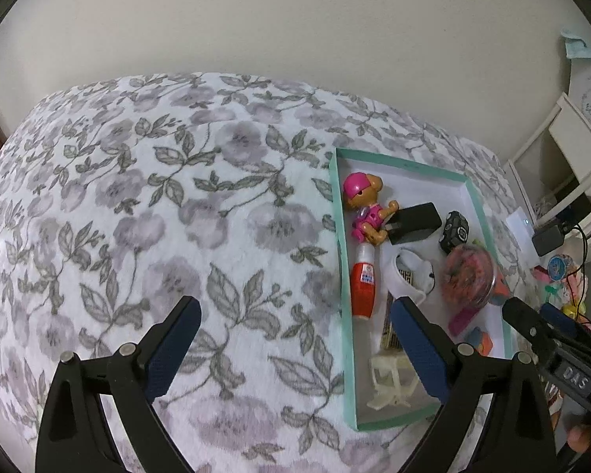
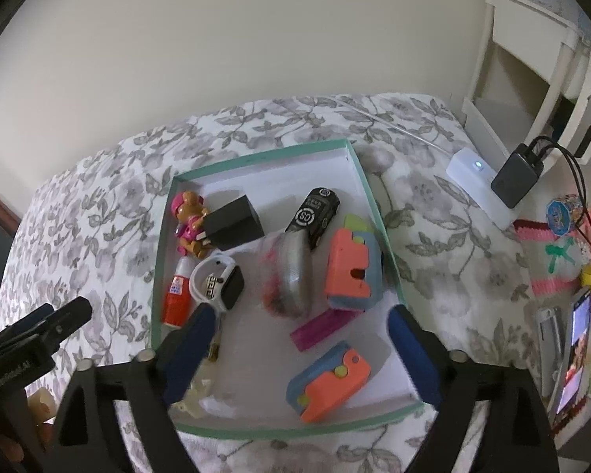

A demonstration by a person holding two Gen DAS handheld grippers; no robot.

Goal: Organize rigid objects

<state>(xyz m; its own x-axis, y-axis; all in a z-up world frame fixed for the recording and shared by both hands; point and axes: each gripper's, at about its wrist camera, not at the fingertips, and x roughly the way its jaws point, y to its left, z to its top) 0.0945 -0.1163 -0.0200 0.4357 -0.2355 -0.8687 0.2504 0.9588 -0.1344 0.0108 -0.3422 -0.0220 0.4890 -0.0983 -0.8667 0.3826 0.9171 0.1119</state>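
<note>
A shallow white box with a teal rim lies on the floral bedspread. It holds a pink-capped toy dog, a black block, a red glue bottle, a white smartwatch, a black cylinder, a clear tub of colourful bits, two orange-and-blue toys and a magenta bar. My right gripper is open and empty above the box's near end. My left gripper is open and empty, straddling the box's left wall.
The floral bedspread stretches left of the box. To the right sit a white power strip with a black charger, a phone, small toys and white furniture. A plain wall lies behind.
</note>
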